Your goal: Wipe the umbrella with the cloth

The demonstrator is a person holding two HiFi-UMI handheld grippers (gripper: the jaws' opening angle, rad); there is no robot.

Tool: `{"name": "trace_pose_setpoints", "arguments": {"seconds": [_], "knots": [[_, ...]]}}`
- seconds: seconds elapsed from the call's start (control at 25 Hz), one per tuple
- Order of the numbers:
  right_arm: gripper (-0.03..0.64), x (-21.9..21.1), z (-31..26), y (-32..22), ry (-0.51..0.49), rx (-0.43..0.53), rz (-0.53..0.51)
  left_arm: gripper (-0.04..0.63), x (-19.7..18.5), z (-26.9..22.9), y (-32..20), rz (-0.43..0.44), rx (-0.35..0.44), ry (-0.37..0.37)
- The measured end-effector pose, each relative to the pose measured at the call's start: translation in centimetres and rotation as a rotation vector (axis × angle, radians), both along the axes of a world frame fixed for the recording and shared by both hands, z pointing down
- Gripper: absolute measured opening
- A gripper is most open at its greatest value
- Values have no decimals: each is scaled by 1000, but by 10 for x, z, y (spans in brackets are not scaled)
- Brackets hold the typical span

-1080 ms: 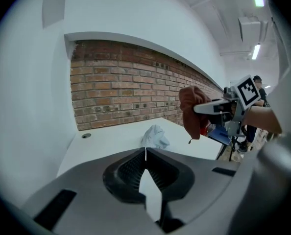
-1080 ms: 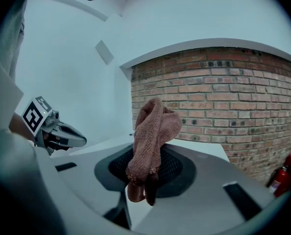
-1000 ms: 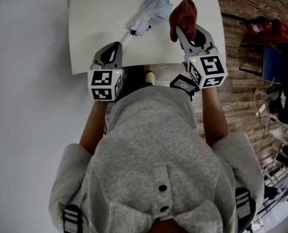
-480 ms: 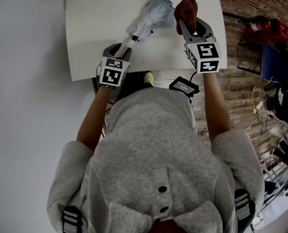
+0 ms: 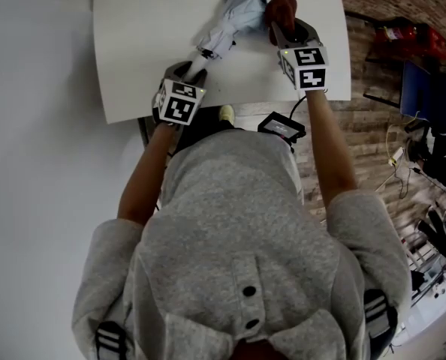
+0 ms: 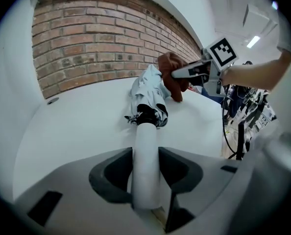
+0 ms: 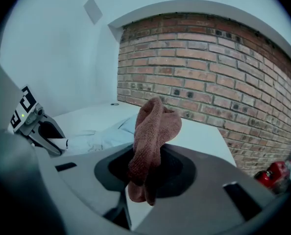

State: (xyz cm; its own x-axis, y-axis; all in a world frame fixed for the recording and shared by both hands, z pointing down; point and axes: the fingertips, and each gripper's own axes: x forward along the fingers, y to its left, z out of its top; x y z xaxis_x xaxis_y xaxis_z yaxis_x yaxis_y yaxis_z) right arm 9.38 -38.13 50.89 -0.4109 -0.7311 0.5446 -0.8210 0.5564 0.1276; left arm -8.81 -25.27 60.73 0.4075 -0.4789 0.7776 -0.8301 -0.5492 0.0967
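Observation:
A folded light-blue umbrella lies on the white table, its white handle pointing at me. My left gripper straddles that handle. Its jaws have just been opening and stand open around the handle, not pressing on it. My right gripper is shut on a brown cloth, whose bunched top rests against the right side of the umbrella canopy. In the right gripper view the cloth stands up between the jaws, with the umbrella and the left gripper beyond it.
A brick wall stands behind the table. A small round fitting sits at the table's far left. Right of the table is a brick floor with a red object and cables. A black device lies below the table's near edge.
Both grippers have come down onto the table. The left one, shut before, now stands open around the umbrella handle. The right one has carried the cloth forward against the canopy.

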Motion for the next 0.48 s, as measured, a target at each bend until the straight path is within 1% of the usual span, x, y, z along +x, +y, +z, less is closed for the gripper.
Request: {"name": "trace_pose_setpoints", "arguments": {"seconds": [0.12,0.24,0.48], "knots": [[100,-9,12,3,-14,-20,-10,169,0,0,0,-6,18,15],[100,-21,20,7,-50,-39,-16,160,-1,-1,-1,-20,37,16],[100,-44,31,23,-71,-59,-62,155,0,-3,-1,-9,30,17]]}}
